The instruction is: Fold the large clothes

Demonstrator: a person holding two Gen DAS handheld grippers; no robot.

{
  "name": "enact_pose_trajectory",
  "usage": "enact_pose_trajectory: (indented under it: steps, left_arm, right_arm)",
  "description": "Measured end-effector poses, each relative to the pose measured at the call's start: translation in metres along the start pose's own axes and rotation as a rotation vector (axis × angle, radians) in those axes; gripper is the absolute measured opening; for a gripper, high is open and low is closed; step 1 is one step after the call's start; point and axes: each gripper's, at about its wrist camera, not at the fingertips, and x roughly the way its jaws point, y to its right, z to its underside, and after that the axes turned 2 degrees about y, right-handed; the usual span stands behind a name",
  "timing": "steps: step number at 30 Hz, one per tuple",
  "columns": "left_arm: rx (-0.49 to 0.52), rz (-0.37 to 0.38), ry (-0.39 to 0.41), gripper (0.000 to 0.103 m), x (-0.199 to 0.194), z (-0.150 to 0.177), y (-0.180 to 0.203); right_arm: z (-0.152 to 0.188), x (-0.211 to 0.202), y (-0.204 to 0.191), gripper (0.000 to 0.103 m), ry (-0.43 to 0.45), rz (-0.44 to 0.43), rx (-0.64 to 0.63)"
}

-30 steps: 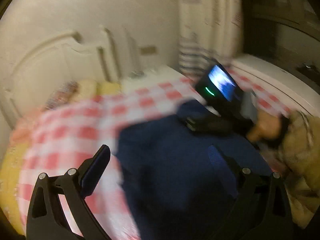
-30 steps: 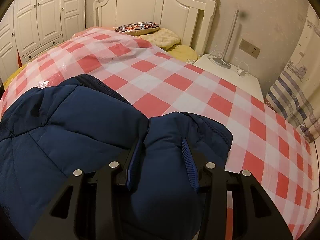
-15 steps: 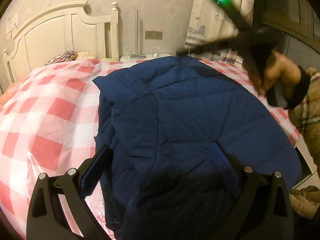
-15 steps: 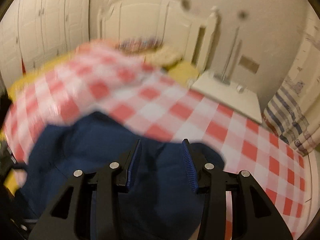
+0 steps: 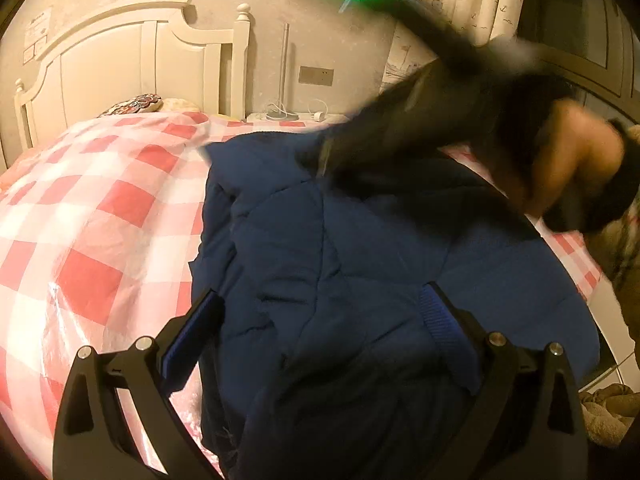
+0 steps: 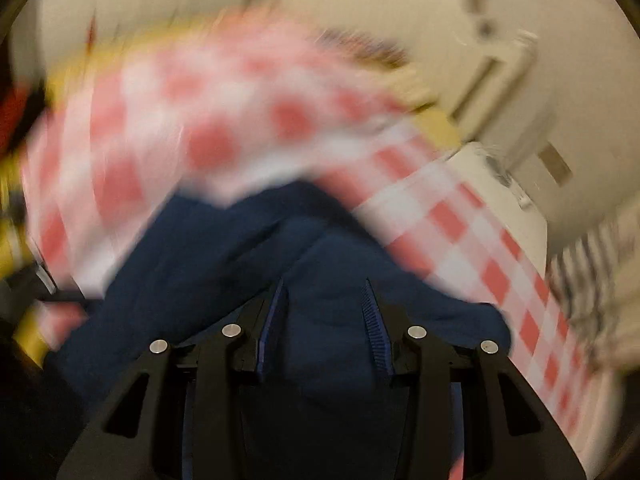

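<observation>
jacket: the big blue puffy jacket (image 5: 360, 264) lies on the bed (image 5: 100, 208), on the side far from the headboard (image 5: 132, 60). it covers the red and white check cover near the bed's foot edge.
which way it lies: seen from the left wrist, the jacket runs long from just under the left gripper (image 5: 320, 320) up toward the headboard. it is right in front of this gripper, not off to a side.
left gripper: its fingers stand wide apart. one blue pad (image 5: 192, 328) is at the jacket's edge beside the check cover, the other is over the blue cloth. i think it holds nothing.
right gripper: the right gripper (image 6: 324, 312) has its fingers set narrow with a bunch of blue jacket (image 6: 240, 248) between them. it looks like it grips the cloth. this view is very blurry, so it seems to be swinging fast.
who is nearer: both are at the jacket. the right one has cloth, so i guess it leads the fold over toward the left one.
what the fold needs: i guess the held part must go across the jacket's long line and land flat.
writing: no words or brand can be read. a small sign on the wall by the headboard is too blurry.
</observation>
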Motion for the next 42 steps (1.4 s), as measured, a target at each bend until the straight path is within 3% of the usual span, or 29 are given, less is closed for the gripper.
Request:
enact_pose_trajectory:
  steps: [1, 3, 9, 13, 16, 19, 24, 26, 28, 32, 38, 42]
  left_arm:
    - [-0.005, -0.005, -0.004, 0.099, 0.001, 0.000, -0.003]
    - [-0.018, 0.009, -0.008, 0.099, 0.000, 0.003, -0.005]
    - [-0.032, 0.009, 0.005, 0.099, 0.000, 0.006, -0.009]
    - [-0.045, 0.006, 0.002, 0.099, 0.003, 0.006, -0.013]
    - [-0.071, 0.036, -0.007, 0.099, 0.004, 0.009, -0.018]
    - [-0.089, 0.044, -0.008, 0.099, 0.004, 0.011, -0.020]
    - [-0.113, 0.063, -0.003, 0.099, 0.004, 0.015, -0.025]
    - [-0.113, 0.062, -0.001, 0.099, 0.004, 0.015, -0.024]
    - [-0.112, 0.060, -0.003, 0.099, 0.005, 0.014, -0.024]
    - [-0.094, 0.030, -0.012, 0.099, 0.003, 0.016, -0.017]
    - [-0.106, -0.004, -0.009, 0.099, 0.002, 0.017, -0.014]
    - [-0.107, -0.004, -0.009, 0.099, 0.002, 0.016, -0.015]
  right_arm:
    - [-0.001, 0.011, -0.013, 0.040, -0.018, 0.058, -0.049]
    - [-0.008, 0.011, -0.015, 0.040, -0.048, 0.067, -0.064]
    - [-0.026, -0.029, -0.014, 0.040, 0.082, -0.094, 0.031]
    - [-0.022, 0.011, -0.059, 0.040, -0.018, -0.005, -0.139]
    - [-0.026, 0.003, -0.054, 0.040, -0.013, -0.029, -0.107]
    - [-0.021, -0.028, -0.041, 0.040, 0.055, -0.060, -0.053]
    - [0.020, -0.092, -0.018, 0.041, 0.198, -0.081, 0.060]
    - [0.044, -0.096, -0.017, 0.043, 0.182, -0.055, 0.070]
    - [0.068, -0.079, -0.021, 0.044, 0.105, -0.053, 0.079]
    - [0.092, -0.077, -0.019, 0.045, 0.178, -0.072, 0.173]
    - [0.112, -0.122, -0.036, 0.045, 0.241, -0.031, 0.137]
    - [0.144, -0.144, -0.053, 0.045, 0.263, -0.063, 0.156]
